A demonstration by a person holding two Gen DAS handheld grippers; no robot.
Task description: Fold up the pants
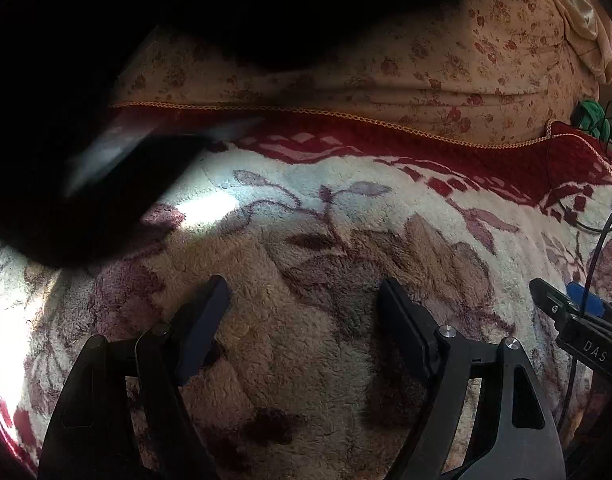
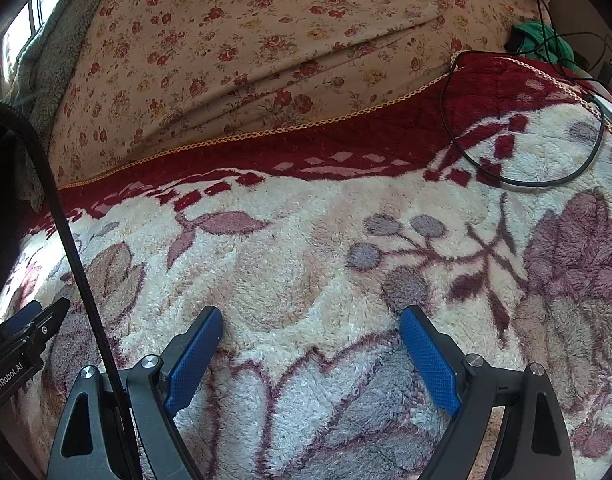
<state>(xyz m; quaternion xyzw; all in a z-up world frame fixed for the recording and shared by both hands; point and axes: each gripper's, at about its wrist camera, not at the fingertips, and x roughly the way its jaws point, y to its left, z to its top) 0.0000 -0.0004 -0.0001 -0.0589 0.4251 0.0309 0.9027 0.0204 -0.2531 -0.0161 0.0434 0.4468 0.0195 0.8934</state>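
Left tool [image 1: 301, 300]: fingers spread wide, nothing between them, hovering above a plush cream blanket [image 1: 346, 216] patterned with mauve leaves and flowers and bordered in dark red. Its pads [image 1: 201, 320] appear dark in the dim light of this view.

Right tool [image 2: 312, 332]: likewise spread apart and empty, blue textured pads [image 2: 430, 364] facing one another above the same blanket [image 2: 306, 216]. Each tool is visible at the margin of the other's view: the right tool [image 1: 566, 316] at the right edge of the left wrist view, the left tool [image 2: 25, 328] at the left edge of the right wrist view, so the two sit side by side.

Pants [image 1: 85, 120]: a very dark, almost featureless mass filling the upper left of the left wrist view, its lower edge lying over the blanket, well apart from the left tool's fingers. A blurred pale streak crosses its lower part. Its long axis and the way it points cannot be told, since neither waistband nor legs can be made out. No clear part of it shows in the right wrist view.

Surroundings: behind the blanket's braided gold trim lies a beige rose-print sheet [image 2: 265, 60]. A black cable [image 2: 522, 184] loops over the blanket's far right corner, near a green item [image 2: 546, 40]. A second black cable [image 2: 77, 256] runs down the left of the right wrist view.
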